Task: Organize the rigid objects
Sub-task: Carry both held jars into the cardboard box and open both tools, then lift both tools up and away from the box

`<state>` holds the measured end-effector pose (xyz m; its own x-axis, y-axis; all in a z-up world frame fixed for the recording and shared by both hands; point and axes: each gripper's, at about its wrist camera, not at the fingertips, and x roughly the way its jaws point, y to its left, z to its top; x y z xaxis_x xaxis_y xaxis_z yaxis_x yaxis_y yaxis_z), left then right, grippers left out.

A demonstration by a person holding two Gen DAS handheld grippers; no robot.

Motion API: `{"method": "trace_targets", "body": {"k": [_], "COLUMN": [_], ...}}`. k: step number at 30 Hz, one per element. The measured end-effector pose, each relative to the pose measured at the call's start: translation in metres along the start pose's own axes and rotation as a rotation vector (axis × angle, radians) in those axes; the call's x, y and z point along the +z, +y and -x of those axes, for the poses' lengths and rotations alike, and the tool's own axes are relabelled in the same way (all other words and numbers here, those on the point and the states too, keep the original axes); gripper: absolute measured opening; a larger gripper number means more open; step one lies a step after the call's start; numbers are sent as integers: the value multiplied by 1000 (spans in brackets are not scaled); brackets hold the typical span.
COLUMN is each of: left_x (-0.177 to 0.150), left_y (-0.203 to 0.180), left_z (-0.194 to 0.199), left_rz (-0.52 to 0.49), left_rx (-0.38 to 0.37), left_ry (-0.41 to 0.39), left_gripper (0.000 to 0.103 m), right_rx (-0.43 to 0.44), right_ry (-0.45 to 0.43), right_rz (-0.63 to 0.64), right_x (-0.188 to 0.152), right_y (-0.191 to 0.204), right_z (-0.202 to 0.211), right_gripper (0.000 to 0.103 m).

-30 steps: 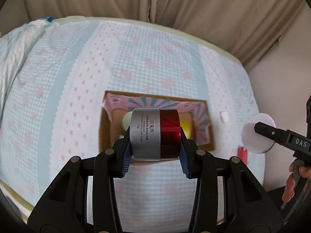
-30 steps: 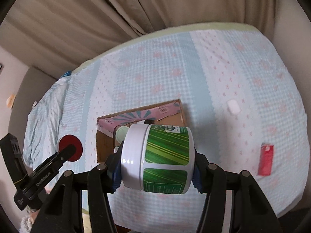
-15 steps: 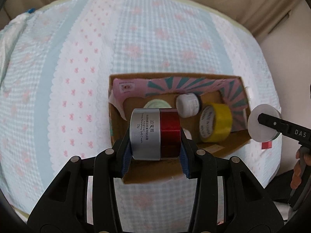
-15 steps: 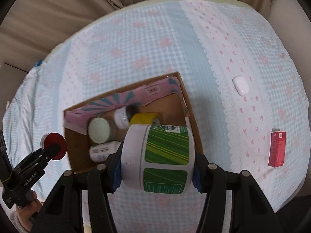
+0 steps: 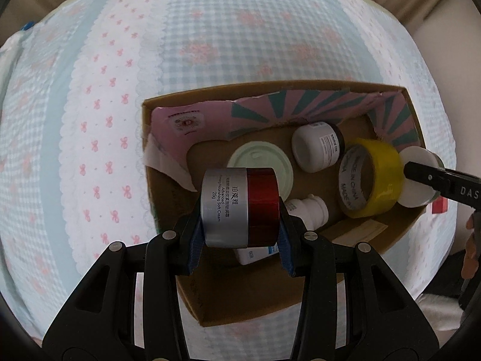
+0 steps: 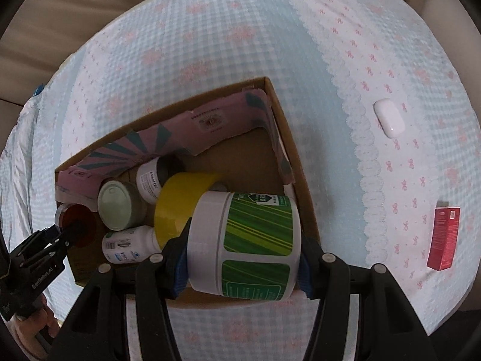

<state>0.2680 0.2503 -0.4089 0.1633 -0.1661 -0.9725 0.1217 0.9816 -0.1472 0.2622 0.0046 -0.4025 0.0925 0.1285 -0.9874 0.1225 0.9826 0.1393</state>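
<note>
A silver-and-red cream jar point(image 5: 239, 206), clamped sideways in the jaws of the left gripper point(image 5: 239, 234), hangs over the near left part of an open cardboard box point(image 5: 300, 294) on a bed with a blue gingham, pink-bowed cover point(image 5: 99, 96). Beside it, the right gripper point(image 6: 244, 258) has its jaws pressed tight on a larger white tub with a green striped label point(image 6: 245, 242), held above the box's near right side.

The box already contains a pale green-lidded tin point(image 5: 261, 170), a small white jar with a dark base point(image 5: 317, 146), a roll of yellow tape point(image 5: 371, 177) standing on edge, and a white bottle point(image 5: 303, 210) lying on its side. Pink-and-teal printed flaps point(image 5: 270, 111) line its far wall.

Most of the sorting appears done, though neither held container has been released. Two items lie out on the cover, well apart from the box: a white oval case point(image 6: 388, 117) and a red carton point(image 6: 444, 237), both to the right.
</note>
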Motion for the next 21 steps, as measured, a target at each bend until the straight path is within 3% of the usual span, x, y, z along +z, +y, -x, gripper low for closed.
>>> {"method": "trace_targets", "body": {"k": [5, 6, 7, 8, 9, 21], "left_x": [3, 3, 2, 2, 1, -19], "left_y": [-7, -8, -8, -9, -9, -4], "left_z": [-9, -8, -5, -3, 1, 33], "left_rz": [-12, -9, -7, -6, -4, 35], "left_rx": [-18, -20, -21, -20, -15, 27], "left_ry": [46, 42, 33, 26, 0, -46], "left_gripper": [40, 42, 65, 103, 102, 103], "right_rx": [11, 21, 28, 48, 71, 105], "right_ry": [40, 28, 14, 0, -11, -86], "right_rz": [-14, -20, -26, -32, -38, 6], "right_x": [5, 6, 7, 8, 8, -12], "right_y": [-2, -2, -3, -4, -4, 5], "right_z": [-10, -8, -6, -3, -1, 27], "right_gripper": [54, 61, 69, 89, 102, 103]}}
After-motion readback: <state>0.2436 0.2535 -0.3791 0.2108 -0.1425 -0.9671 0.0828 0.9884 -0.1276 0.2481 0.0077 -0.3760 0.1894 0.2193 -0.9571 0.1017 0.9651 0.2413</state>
